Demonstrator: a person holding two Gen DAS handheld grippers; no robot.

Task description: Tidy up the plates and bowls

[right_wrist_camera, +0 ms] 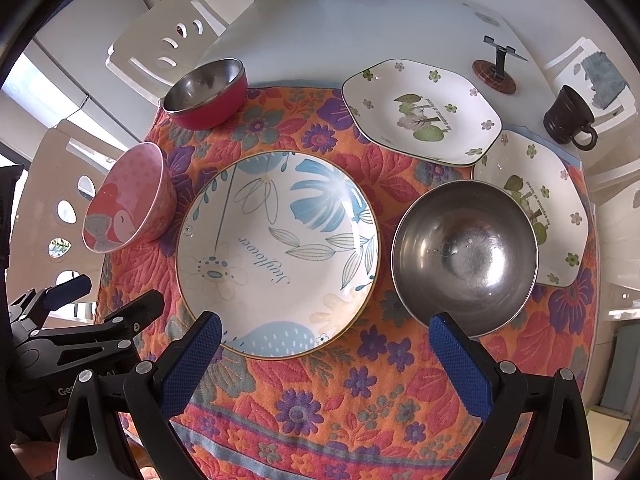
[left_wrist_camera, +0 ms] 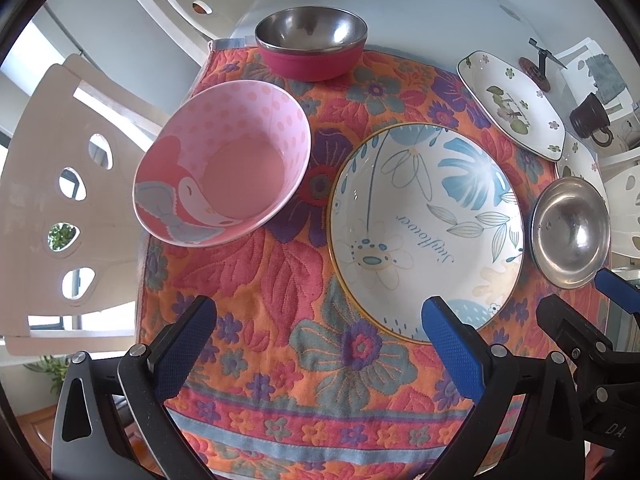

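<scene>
Both claws are held spread wide above a flowered orange cloth (right_wrist_camera: 320, 380), and nothing is gripped by either. Blue-padded fingers of the left gripper (left_wrist_camera: 320, 344) are seen over the near part of the cloth, with the right finger overlapping the near rim of a large plate. The right gripper (right_wrist_camera: 326, 354) is held over the cloth between that plate and a steel bowl, its right finger overlapping the bowl's near rim.

From left to right, white chairs (left_wrist_camera: 60, 200) are seen beside the table. A pink bowl (left_wrist_camera: 224, 164), dotted inside, is placed at the cloth's left side, just beside the large plate. Behind it, at the cloth's far edge, a steel-lined red bowl (left_wrist_camera: 312, 48) is set upright. The large blue-leaf plate (right_wrist_camera: 276, 254) is laid at the middle of the cloth. Just to its right stands the plain steel bowl (right_wrist_camera: 466, 258), empty but for a few drops. Behind and right of it, two six-sided white plates with small green flowers are laid: the far plate (right_wrist_camera: 420, 110) overlaps the near plate (right_wrist_camera: 556, 216), whose left part is hidden by the steel bowl.

On the bare white table (right_wrist_camera: 340, 28) beyond, a small black stand on a wooden disc (right_wrist_camera: 496, 76) and a dark mug (right_wrist_camera: 568, 118) are placed.
</scene>
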